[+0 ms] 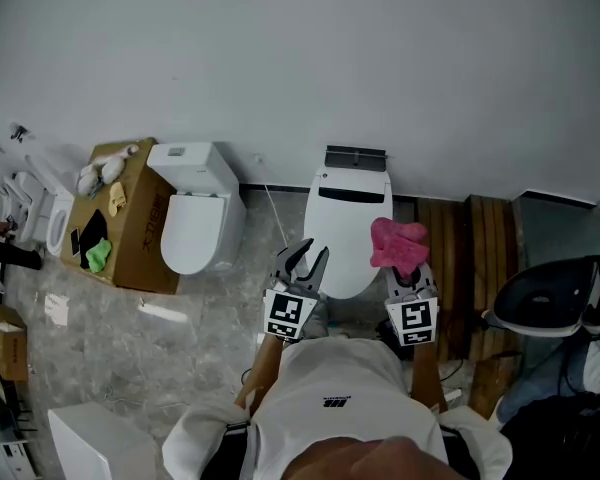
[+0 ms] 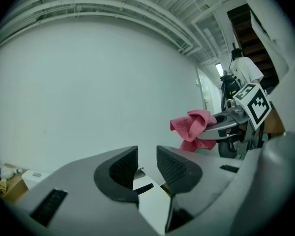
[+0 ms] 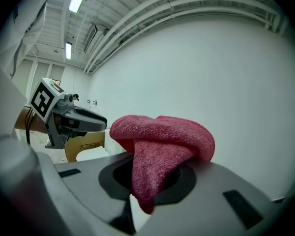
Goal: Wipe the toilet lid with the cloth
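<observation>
A white toilet with its lid (image 1: 345, 230) down stands against the wall, straight ahead of me. My right gripper (image 1: 405, 268) is shut on a pink cloth (image 1: 397, 245) (image 3: 160, 149) and hangs over the lid's right front part, held up in the air. In the left gripper view the cloth (image 2: 192, 128) shows bunched at the other gripper's tip. My left gripper (image 1: 303, 265) (image 2: 146, 169) is open with nothing between its jaws, near the lid's left front edge.
A second white toilet (image 1: 195, 218) stands to the left, beside a cardboard box (image 1: 130, 223) with small items on top. Wooden slats (image 1: 480, 268) lie on the floor to the right, with a black and white object (image 1: 550, 298) past them. A white box (image 1: 95, 438) sits at lower left.
</observation>
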Demonstrator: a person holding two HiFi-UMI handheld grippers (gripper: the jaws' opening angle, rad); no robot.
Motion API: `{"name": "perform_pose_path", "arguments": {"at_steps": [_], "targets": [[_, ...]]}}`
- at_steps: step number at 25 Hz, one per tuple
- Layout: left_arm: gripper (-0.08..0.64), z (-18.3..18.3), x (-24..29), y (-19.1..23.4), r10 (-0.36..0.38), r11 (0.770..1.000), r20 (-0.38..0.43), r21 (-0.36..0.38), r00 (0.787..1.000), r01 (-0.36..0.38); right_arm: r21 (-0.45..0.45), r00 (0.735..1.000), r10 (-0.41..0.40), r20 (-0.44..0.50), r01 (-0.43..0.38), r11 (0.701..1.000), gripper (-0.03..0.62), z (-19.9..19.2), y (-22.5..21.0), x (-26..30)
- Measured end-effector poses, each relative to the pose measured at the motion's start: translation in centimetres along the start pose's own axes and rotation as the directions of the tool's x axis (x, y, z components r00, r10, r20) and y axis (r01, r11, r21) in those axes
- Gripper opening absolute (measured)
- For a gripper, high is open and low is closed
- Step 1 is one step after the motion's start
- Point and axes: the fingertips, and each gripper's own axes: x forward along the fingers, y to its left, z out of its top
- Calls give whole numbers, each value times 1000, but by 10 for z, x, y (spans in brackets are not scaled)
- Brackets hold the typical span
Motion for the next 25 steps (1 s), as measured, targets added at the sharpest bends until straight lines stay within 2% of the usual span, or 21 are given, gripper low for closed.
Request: {"name": "perform_pose_path", "arguments": {"at_steps": [14,25], "targets": [[130,5,100,90,-96,995,-6,-5,995,96,37,995,-64,-75,67,997,64,19,-31,115],[129,-27,171,156,-166,985,-16,-40,986,166,55,986,-104,-130,112,992,64,26,-35,218]]}}
